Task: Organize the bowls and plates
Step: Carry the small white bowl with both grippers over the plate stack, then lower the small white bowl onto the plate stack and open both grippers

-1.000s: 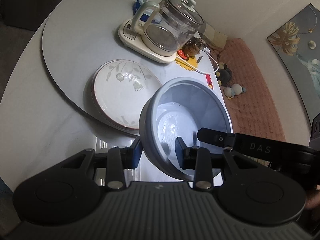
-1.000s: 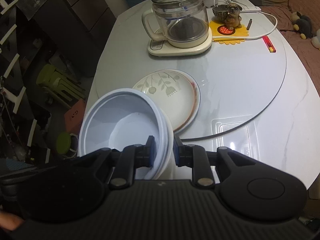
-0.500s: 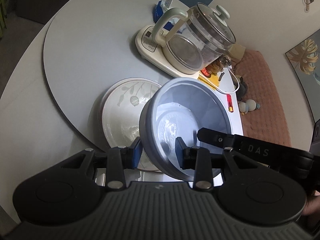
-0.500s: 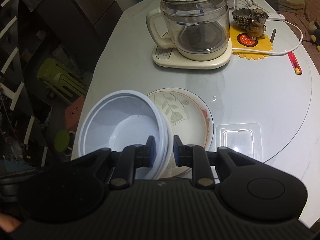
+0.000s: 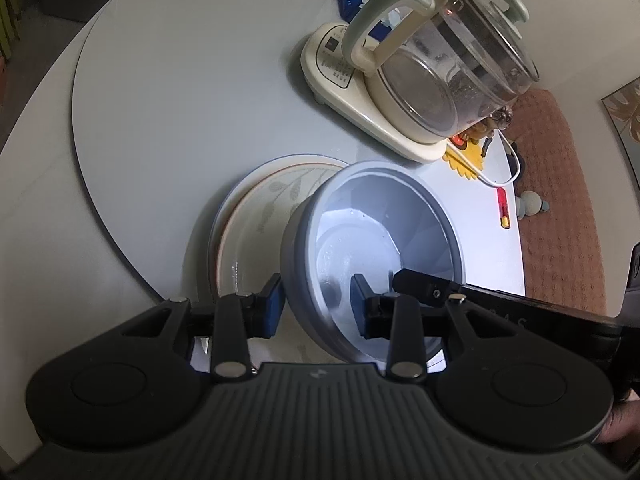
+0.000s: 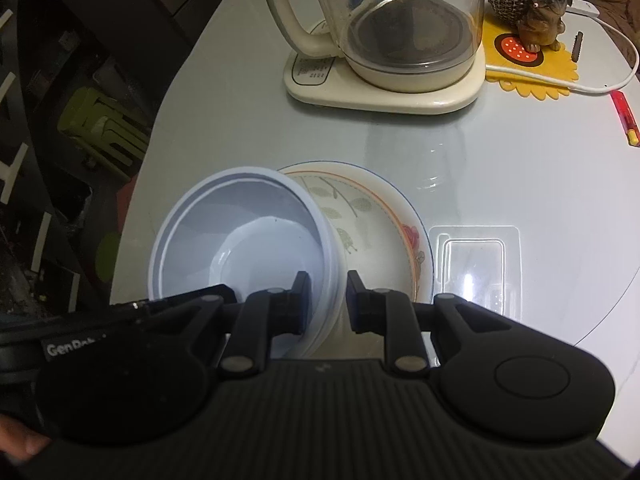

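While poised just above the floral plate (image 6: 384,240) on the table (image 5: 168,100), pale bowl (image 5: 376,248) pinched at opposite rim walls by left claw (image 5: 316,306) and right claw (image 6: 325,300), both narrowly closed; probably light, stiff, slippery-glazed, best gripped at rim.

The left gripper (image 5: 316,306) is showing a ribbed dark-grey housing, black linkage arms with silver pivot screws, and blue-faced fingers (image 5: 271,305). The right gripper (image 6: 325,303) is looking alike, with a white "GenRo" marking on black.
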### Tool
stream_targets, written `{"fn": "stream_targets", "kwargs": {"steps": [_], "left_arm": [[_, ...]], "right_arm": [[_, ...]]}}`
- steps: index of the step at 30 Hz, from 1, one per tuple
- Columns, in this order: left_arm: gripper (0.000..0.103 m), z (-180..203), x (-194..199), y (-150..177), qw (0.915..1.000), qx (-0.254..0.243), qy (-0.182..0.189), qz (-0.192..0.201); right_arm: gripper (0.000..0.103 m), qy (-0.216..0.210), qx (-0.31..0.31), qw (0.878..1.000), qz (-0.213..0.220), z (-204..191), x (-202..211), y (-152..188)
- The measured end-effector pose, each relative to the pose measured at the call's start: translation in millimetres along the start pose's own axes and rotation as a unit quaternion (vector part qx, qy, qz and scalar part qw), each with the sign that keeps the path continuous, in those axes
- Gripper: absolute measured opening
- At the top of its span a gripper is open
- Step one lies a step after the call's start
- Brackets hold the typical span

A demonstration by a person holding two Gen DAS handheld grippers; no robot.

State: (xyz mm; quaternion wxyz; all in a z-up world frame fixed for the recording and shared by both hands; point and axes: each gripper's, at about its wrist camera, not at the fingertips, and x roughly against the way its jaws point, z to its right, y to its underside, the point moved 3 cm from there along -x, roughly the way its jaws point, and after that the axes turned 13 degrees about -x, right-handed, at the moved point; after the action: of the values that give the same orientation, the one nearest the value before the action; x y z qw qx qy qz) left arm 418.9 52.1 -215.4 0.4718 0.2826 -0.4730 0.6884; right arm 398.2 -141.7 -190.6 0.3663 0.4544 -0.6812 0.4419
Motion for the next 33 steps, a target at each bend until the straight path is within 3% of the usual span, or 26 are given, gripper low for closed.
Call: {"fn": "stream_targets", "kwargs": {"steps": [14,18,20,22,33], "left_arm": [[0.04,-1.7,-27.3,-5.3,0.9997,-0.005,0.0,-0.025],[0.045,-1.7,-23.2,-4.4,0.9996,-0.004,0.001,-0.028],[0.05,-1.9,-18.0,-3.3,0.9997,-0.005,-0.001,-0.023],[0.051,-2.0,-11.5,-2.9,0.9998,-0.005,-0.003,-0.017],[0.052,8.0,50.5,5.6,0.999,-0.028,-0.022,0.028]], "right_arm": [[0.024,0.009,0.0,1.0,-0.02,9.8,-23.7,-8.2],[0.025,0.013,-0.001,1.0,-0.017,11.8,-21.7,-8.9],[0.029,0.014,-0.003,1.0,-0.013,13.6,-18.9,-10.3],[0.042,0.014,-0.003,1.0,-0.004,15.0,-14.0,-11.5],[0.044,0.012,0.004,0.999,0.051,8.5,35.8,-4.0]]}}
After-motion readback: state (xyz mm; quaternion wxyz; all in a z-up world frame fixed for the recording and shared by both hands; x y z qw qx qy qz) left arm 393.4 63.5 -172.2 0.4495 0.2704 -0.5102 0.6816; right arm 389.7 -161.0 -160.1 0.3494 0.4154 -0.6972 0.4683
